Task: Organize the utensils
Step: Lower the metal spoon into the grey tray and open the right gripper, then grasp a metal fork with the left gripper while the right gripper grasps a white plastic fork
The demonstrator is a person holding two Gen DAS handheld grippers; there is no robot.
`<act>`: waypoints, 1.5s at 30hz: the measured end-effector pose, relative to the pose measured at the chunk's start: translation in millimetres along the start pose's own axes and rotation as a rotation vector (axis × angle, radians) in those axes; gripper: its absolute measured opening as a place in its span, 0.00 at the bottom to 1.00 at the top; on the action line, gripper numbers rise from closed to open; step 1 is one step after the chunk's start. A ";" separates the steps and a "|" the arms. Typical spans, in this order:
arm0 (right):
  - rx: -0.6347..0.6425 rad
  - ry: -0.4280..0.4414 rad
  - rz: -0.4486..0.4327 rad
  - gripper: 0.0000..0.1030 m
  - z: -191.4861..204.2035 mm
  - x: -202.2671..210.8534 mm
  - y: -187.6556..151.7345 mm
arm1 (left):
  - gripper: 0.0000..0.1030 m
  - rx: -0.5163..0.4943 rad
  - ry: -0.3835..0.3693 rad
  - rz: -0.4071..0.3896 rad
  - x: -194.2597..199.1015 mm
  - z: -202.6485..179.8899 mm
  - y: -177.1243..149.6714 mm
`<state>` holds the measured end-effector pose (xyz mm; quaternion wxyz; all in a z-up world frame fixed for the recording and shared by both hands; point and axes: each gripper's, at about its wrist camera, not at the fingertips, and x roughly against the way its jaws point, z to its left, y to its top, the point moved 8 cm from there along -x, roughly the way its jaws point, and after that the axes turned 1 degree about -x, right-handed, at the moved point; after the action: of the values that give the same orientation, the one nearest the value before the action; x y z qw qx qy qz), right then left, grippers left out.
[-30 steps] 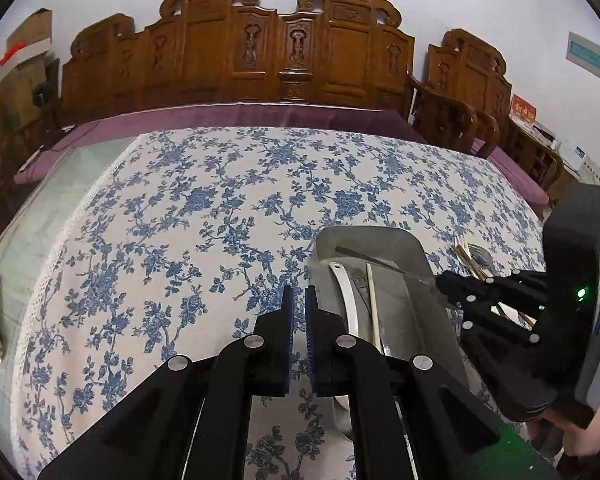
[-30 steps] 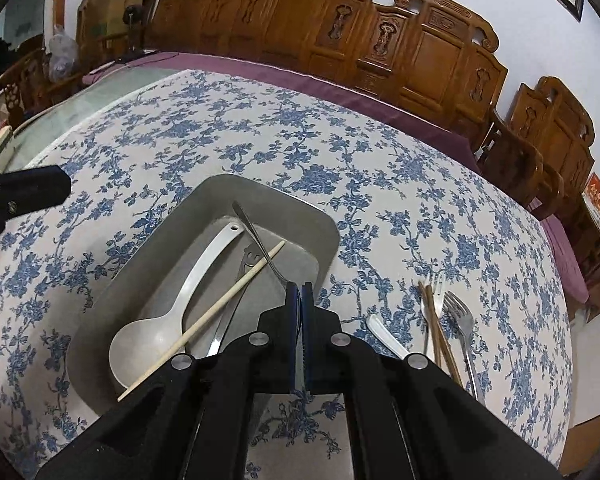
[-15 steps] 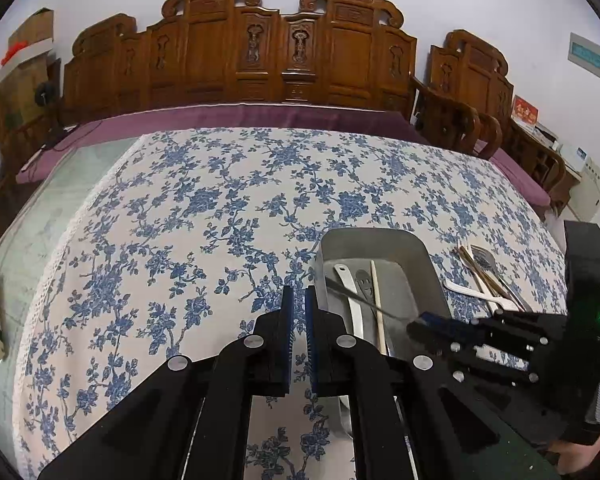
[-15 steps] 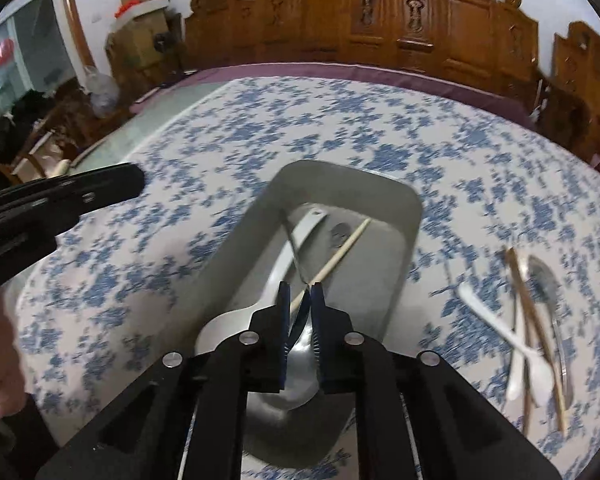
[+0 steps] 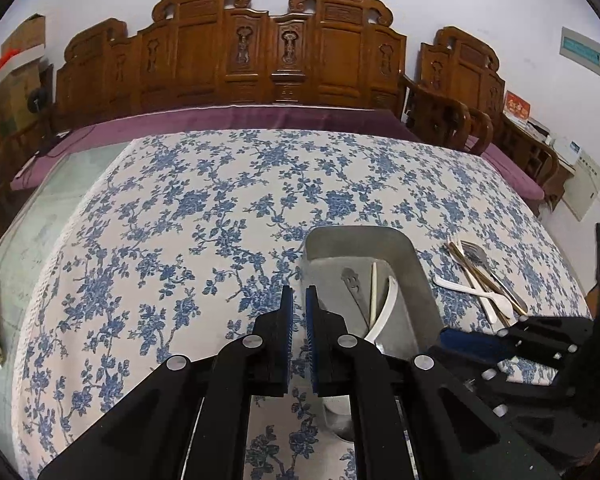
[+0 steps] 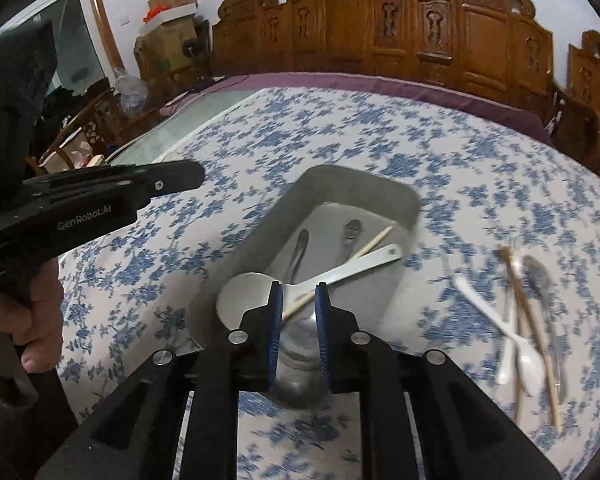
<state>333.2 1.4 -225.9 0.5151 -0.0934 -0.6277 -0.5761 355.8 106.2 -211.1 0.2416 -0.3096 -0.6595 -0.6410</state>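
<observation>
Your right gripper (image 6: 298,312) has just parted its jaws, dropping the metal spoon (image 6: 300,344) into the gray tray (image 6: 364,178); it holds nothing. Your left gripper (image 5: 299,320) stays shut, empty. The loose utensils (image 6: 520,320) at three o'clock overlap; a hasty pinch could scatter them.

Both wrist views angled down, sharing tray (image 5: 416,280)
</observation>
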 end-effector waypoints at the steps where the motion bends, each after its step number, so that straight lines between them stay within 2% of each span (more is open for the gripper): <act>1: -0.001 -0.014 -0.010 0.18 -7.0 6.2 -1.2 | 0.06 -0.002 -0.005 0.000 -0.1 -2.3 -0.4; 4: -0.005 -0.052 -0.029 0.18 -29.5 19.9 -4.8 | 0.23 -0.017 -0.013 -0.005 0.9 -10.4 -0.9; 6: -0.004 -0.086 -0.041 0.18 -47.6 30.5 -9.5 | 0.24 -0.026 -0.024 -0.008 2.1 -17.8 -1.3; 7: -0.002 -0.099 -0.044 0.18 -55.3 34.8 -11.3 | 0.29 -0.030 -0.032 -0.008 2.3 -22.2 -2.0; 8: 0.001 -0.119 -0.050 0.18 -65.0 40.4 -14.0 | 0.37 -0.034 -0.037 -0.008 2.1 -26.1 -2.8; 9: 0.003 -0.131 -0.053 0.20 -71.9 44.1 -16.4 | 0.40 -0.039 -0.041 -0.007 2.0 -29.5 -3.5; 11: 0.004 -0.159 -0.064 0.30 -89.8 53.0 -22.4 | 0.49 -0.056 -0.049 -0.006 1.7 -39.1 -5.9; 17: -0.003 -0.221 -0.040 0.31 -138.8 59.4 -42.6 | 0.64 -0.093 -0.079 0.010 -1.3 -66.6 -16.1; 24: 0.003 -0.238 0.009 0.31 -165.2 40.7 -62.9 | 0.67 -0.107 -0.114 0.022 -2.1 -89.6 -25.4; 33: 0.074 -0.280 0.051 0.31 -168.7 8.1 -73.0 | 0.67 -0.133 -0.126 0.045 -5.8 -105.3 -35.4; 45: 0.139 -0.334 0.059 0.33 -179.7 -5.8 -72.4 | 0.67 -0.178 -0.135 0.062 -7.9 -124.7 -47.7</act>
<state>381.3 -166.2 -310.6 0.4255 -0.1703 -0.7400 -0.4922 317.2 -18.0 -242.3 0.1877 -0.3926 -0.6048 -0.6669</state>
